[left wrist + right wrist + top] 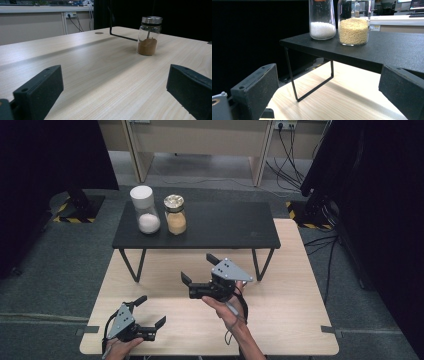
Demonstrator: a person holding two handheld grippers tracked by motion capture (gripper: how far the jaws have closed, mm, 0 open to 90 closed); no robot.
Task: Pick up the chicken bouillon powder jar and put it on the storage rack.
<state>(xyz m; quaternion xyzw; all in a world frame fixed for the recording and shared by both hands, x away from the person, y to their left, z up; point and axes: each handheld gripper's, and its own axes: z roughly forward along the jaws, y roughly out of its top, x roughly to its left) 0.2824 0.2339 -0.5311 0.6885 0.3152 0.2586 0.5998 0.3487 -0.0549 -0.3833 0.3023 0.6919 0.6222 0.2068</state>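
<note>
Two glass jars stand on a black raised shelf [225, 227]: a white-lidded one with white grains [145, 210] and, beside it, a metal-lidded one with yellow grains [175, 215]. My right gripper [197, 266] hovers open in front of the shelf, its jaws toward those jars, which are the white-grain jar [322, 22] and the yellow-grain jar [353, 25] in the right gripper view. My left gripper [151, 310] stands open low over the table's near left. Ahead of it, a jar of brown powder [148, 35] with a silver lid stands on the wooden table [95, 65].
The shelf rests on thin black wire legs [294, 75] on the light wooden table [290, 290]. Dark curtains flank the area, and cables [292, 150] run on the floor behind. There is bare table to the right of my right hand.
</note>
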